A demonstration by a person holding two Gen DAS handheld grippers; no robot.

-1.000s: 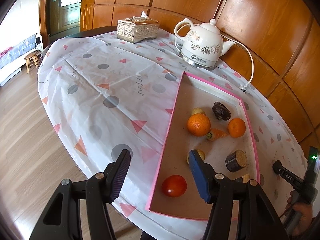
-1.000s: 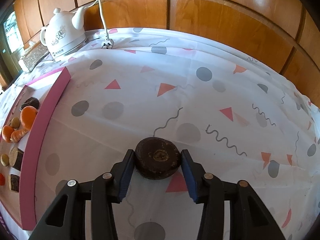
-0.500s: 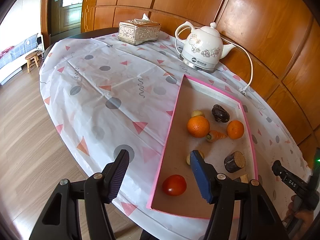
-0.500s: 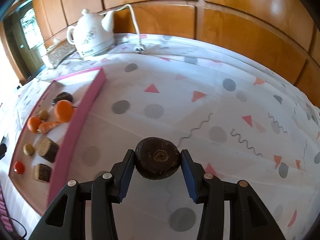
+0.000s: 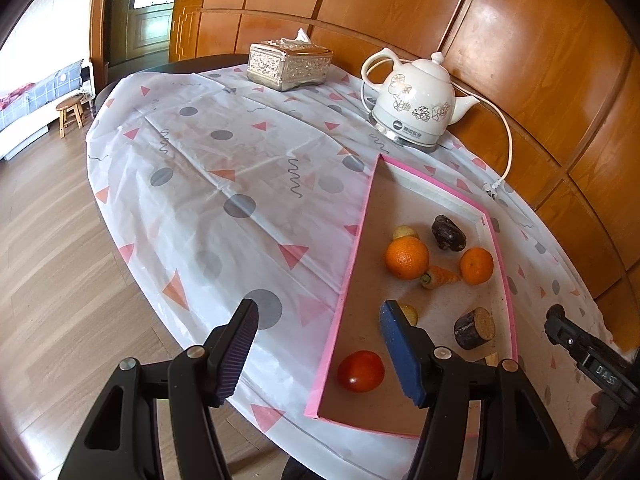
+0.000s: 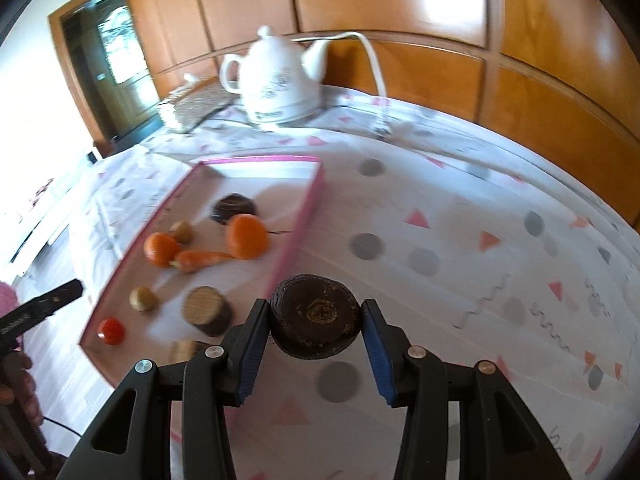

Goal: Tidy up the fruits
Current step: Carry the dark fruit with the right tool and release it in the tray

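The right gripper [image 6: 316,330] clamped a dark disc [image 6: 315,317]; the left gripper [image 5: 318,338] stood half open, empty.

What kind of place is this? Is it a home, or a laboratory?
Most likely a home, perhaps a dining room. A round table under a patterned cloth carries a white kettle and a silver tissue box. Wood-panelled walls stand behind it, and a small stool stands on the wooden floor.
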